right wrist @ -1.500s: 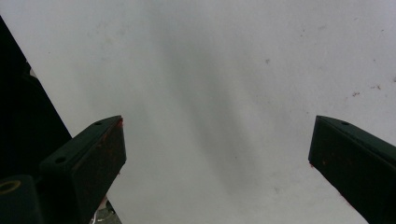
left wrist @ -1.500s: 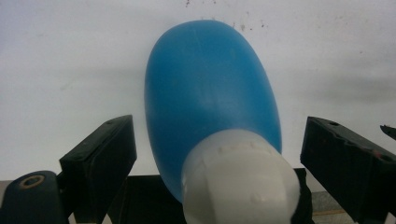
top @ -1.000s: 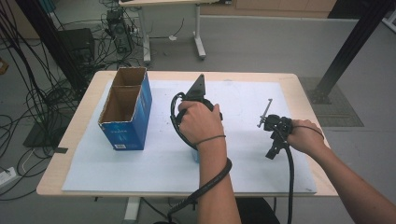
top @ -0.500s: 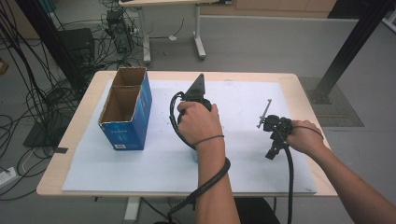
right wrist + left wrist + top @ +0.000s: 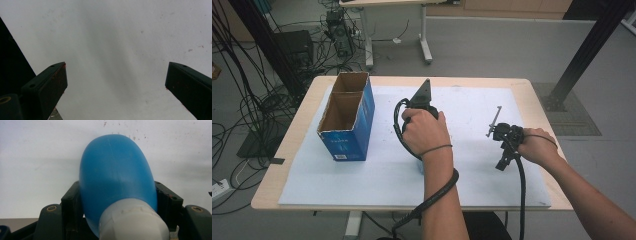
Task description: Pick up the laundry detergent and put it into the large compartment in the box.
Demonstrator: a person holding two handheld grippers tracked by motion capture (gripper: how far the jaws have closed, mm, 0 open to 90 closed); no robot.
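A blue plastic bottle with a white cap fills the space between the jaws of my left gripper, and both black pads press on its sides. These jaws have just been closing on it. In the high view a hand covers that gripper at the middle of the white mat, under its grey plate, and a sliver of the bottle peeks out below the hand. My right gripper stands open over bare mat, at the mat's right side.
An open-topped blue cardboard box with two compartments stands at the left of the white mat. The wooden table's edge runs close to the right hand. Cables trail from both grippers toward the front edge.
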